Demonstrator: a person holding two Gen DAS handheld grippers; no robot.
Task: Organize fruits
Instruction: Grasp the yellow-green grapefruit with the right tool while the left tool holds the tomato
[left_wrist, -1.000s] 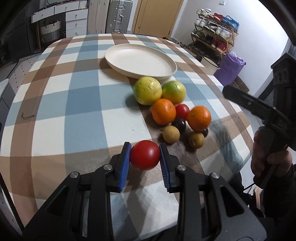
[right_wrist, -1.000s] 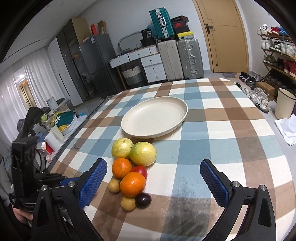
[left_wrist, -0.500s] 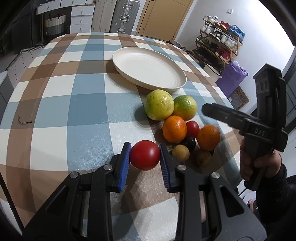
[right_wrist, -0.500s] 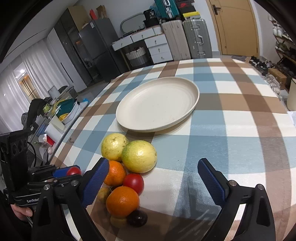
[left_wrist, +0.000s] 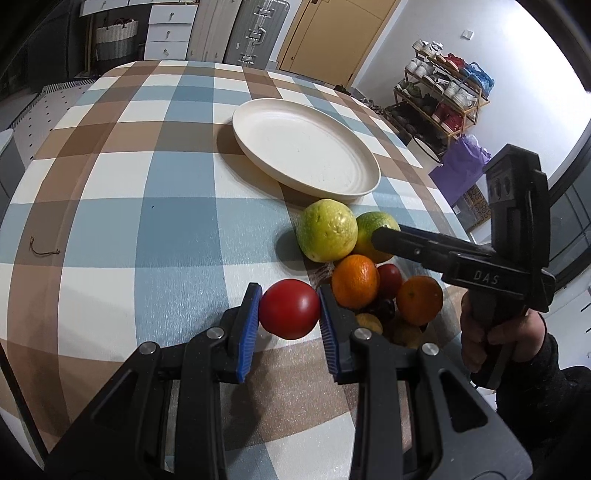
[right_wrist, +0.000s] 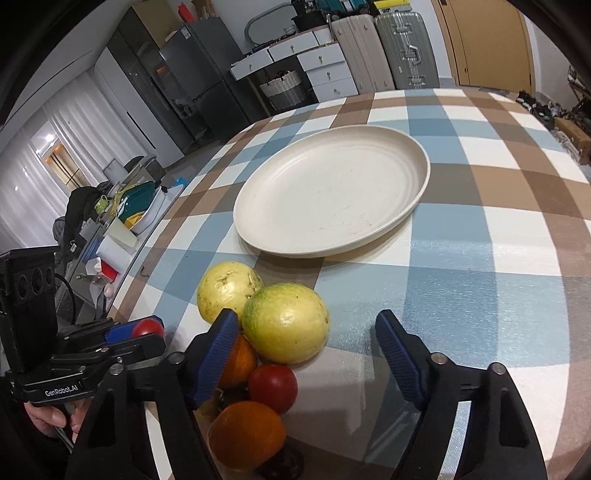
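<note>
Clamping a red tomato (left_wrist: 289, 308) in my left gripper (left_wrist: 289, 314), both blue pads pressed on its sides, held just above the checked tablecloth (left_wrist: 147, 236). My right gripper (right_wrist: 306, 354) has just been closing; its jaws stand apart, nothing pinched, the green-yellow citrus (right_wrist: 286, 322) sitting between the tips. Rest of the fruit pile next to it: a second citrus (right_wrist: 227, 290), two oranges (right_wrist: 246, 434), a second tomato (right_wrist: 273, 387), small dark fruit. Cream plate (right_wrist: 406, 206) lies just beyond the pile, no fruit on it.
</note>
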